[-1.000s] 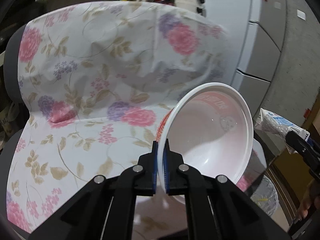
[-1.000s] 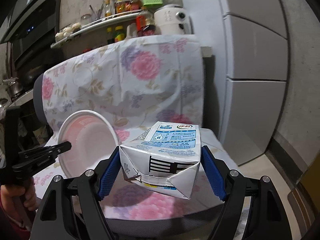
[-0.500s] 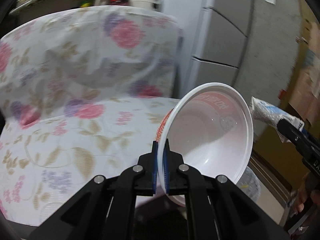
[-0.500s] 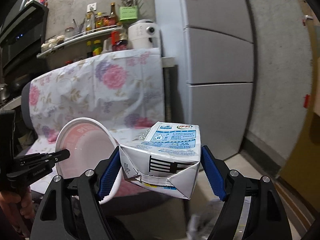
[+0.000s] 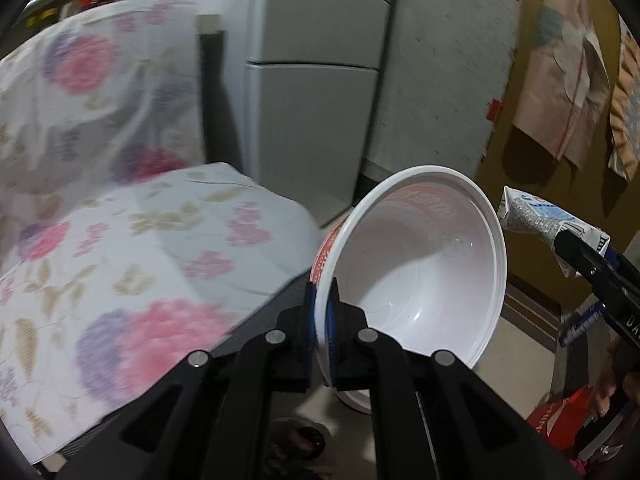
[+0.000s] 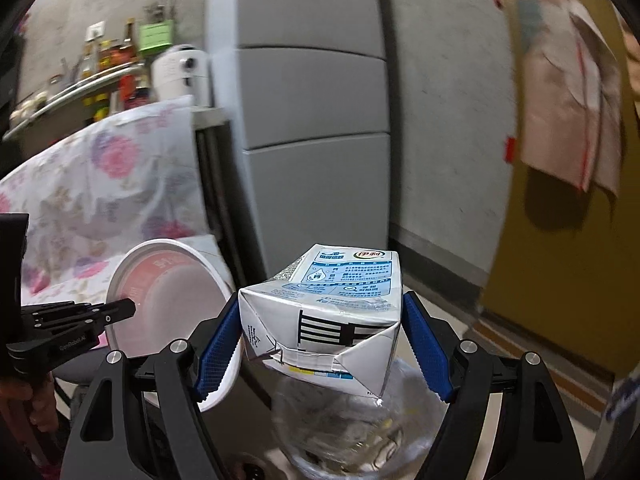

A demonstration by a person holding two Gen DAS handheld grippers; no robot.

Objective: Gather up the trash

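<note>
My left gripper (image 5: 320, 316) is shut on the rim of a white disposable bowl (image 5: 416, 264) with red print, held tilted in the air. The bowl also shows in the right wrist view (image 6: 168, 304). My right gripper (image 6: 322, 344) is shut on a blue-and-white milk carton (image 6: 332, 312), held just above a bin lined with a clear plastic bag (image 6: 352, 432). The carton shows at the right of the left wrist view (image 5: 536, 220).
A chair with a floral cover (image 5: 120, 240) is at the left. A grey fridge (image 6: 312, 120) stands behind. A yellow-brown door (image 6: 560, 240) with cloth hanging on it (image 6: 568, 92) is at the right. A red bag (image 5: 560, 420) lies low right.
Both grippers have swung right, away from the floral chair, carrying the bowl and carton. The lined bin has come into view under the carton.
</note>
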